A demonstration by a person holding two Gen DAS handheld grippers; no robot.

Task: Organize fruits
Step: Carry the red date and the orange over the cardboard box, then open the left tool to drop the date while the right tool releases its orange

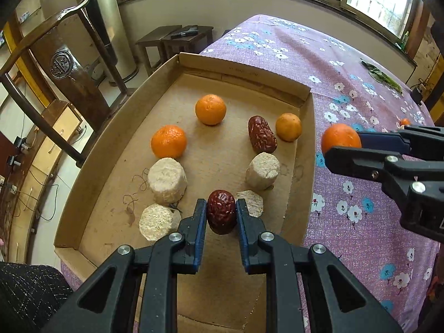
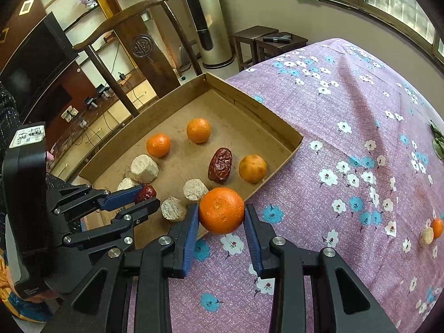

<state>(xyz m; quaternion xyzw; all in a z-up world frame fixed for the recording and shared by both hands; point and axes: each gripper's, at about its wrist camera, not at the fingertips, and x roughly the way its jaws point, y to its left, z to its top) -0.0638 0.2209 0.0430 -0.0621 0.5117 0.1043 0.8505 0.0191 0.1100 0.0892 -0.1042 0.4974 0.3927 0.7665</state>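
My left gripper (image 1: 221, 214) is shut on a dark red date (image 1: 221, 211) and holds it over the near part of a shallow cardboard tray (image 1: 244, 70). My right gripper (image 2: 221, 214) is shut on an orange mandarin (image 2: 221, 210) beside the tray's right rim (image 2: 280, 166), above the cloth. It shows in the left wrist view too (image 1: 340, 138). In the tray lie three mandarins (image 1: 210, 109) (image 1: 168, 141) (image 1: 288, 127), another date (image 1: 261, 134) and several pale puffed-rice cakes (image 1: 167, 179) (image 1: 263, 169).
The table wears a purple flowered cloth (image 2: 347, 111). At its far right lie one more mandarin (image 2: 438, 227) and a pale cake (image 2: 426, 237), with green leaves (image 2: 439, 143) beyond. A wooden chair (image 1: 69, 63) stands left of the tray.
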